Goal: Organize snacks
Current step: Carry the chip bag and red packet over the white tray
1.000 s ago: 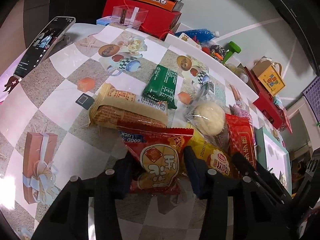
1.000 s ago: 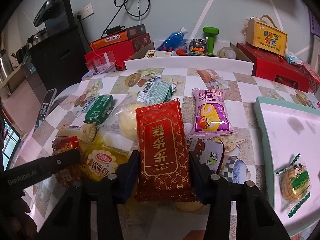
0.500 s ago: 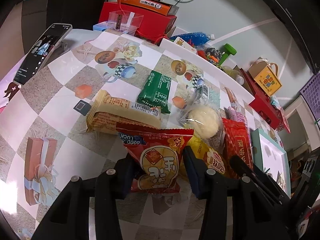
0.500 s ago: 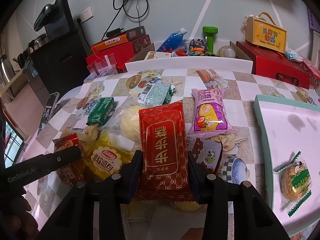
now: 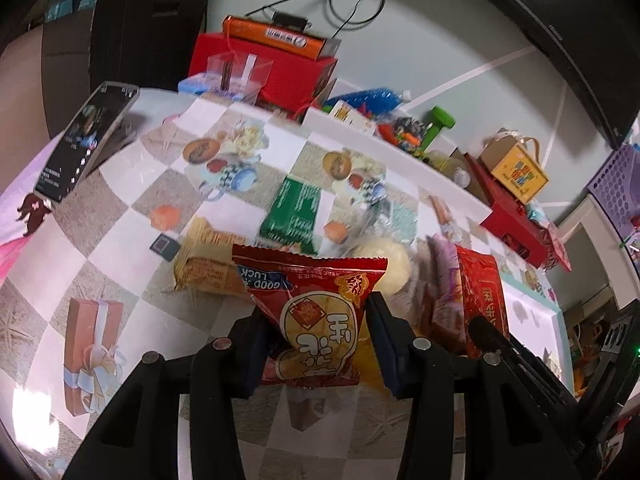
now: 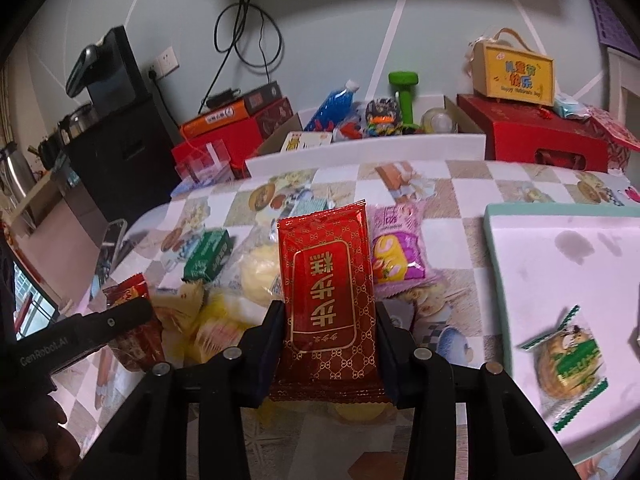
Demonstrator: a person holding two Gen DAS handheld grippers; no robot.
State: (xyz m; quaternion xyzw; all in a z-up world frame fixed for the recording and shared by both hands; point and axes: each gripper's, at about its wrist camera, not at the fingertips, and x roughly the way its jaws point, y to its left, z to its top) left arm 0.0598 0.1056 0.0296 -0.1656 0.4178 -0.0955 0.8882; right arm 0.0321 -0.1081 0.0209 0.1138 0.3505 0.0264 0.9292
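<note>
My left gripper (image 5: 316, 320) is shut on a red snack bag with a round yellow label (image 5: 316, 308), held just above the checked tablecloth. My right gripper (image 6: 328, 320) is shut on a flat red packet with gold lettering (image 6: 326, 292), also lifted off the table. Between them on the cloth lie a pale bun in clear wrap (image 6: 260, 268), a yellow packet (image 6: 216, 332), a tan biscuit packet (image 5: 204, 256), a green packet (image 5: 296, 208) and a pink-purple packet (image 6: 394, 246). At the right lies a white tray with a teal rim (image 6: 560, 212), holding a green-wrapped cookie (image 6: 564, 364).
A phone (image 5: 84, 140) leans on a stand at the table's left edge. Behind the table stand red boxes (image 6: 532, 136), a yellow gift box (image 6: 516, 72), a white box rim (image 6: 360, 156), a blue bottle (image 6: 336, 104) and a green dumbbell (image 6: 404, 88). A hand (image 6: 32, 432) holds the left tool.
Both grippers have risen with their packets, which now hang clear of the pile. The right jaws closed tighter on the red packet early in the second.
</note>
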